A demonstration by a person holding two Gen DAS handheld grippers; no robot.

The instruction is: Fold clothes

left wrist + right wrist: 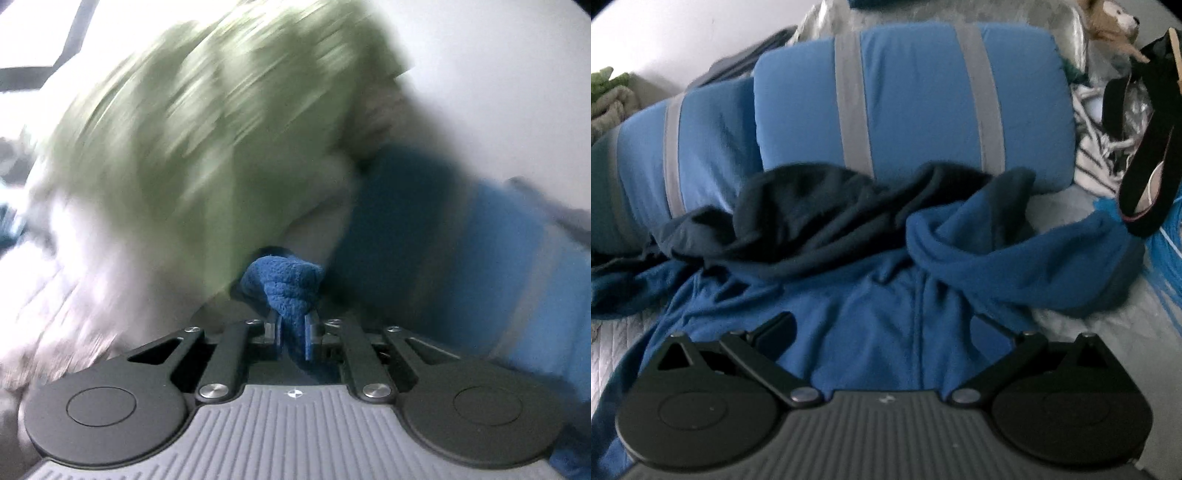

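Note:
A blue fleece garment (871, 321) with a dark navy lining lies crumpled on a bed, its hood (1015, 258) bunched at the right. My right gripper (886, 325) is open and empty, its jaws spread wide just above the fleece. In the left wrist view my left gripper (293, 325) is shut on a fold of the blue fleece (284, 284), which bulges out above the fingertips. That view is heavily blurred.
Two blue pillows with grey stripes (916, 99) lie behind the fleece. A blurred green cloth (207, 140) fills the left wrist view. A striped white garment (1097, 162), a black strap (1145, 147) and a plush toy (1108, 22) sit at the right.

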